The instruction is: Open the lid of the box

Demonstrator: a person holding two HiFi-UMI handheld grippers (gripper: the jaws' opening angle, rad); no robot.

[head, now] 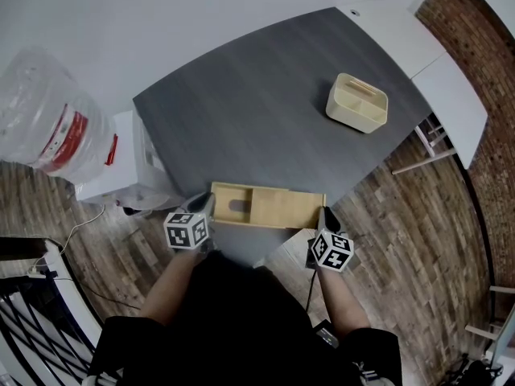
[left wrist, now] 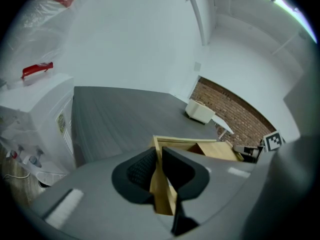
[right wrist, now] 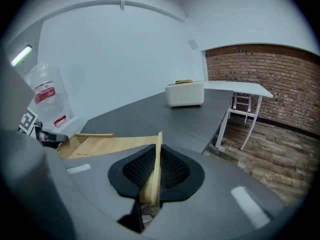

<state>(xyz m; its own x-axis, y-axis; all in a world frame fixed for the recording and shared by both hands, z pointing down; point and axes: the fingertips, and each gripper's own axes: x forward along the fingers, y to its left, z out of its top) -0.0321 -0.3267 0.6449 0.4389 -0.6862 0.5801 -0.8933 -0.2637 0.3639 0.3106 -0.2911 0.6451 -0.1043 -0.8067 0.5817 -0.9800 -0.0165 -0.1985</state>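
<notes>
Box [head: 269, 206] sits along the near edge of the dark table [head: 241, 111], spanning between both tongs. Left gripper [left wrist: 159, 156] is clamped on the box's left end wall. Right gripper [right wrist: 157, 156] is clamped on a thin wooden edge at the right end; can't tell if that's lid or wall. Lid [head: 282, 207] covers most of the top, with the interior exposed at the left end. Cream container [head: 356, 103] is well apart at the far side. Water jug [head: 44, 111] is off the table's left. Nothing is blocking the box.
</notes>
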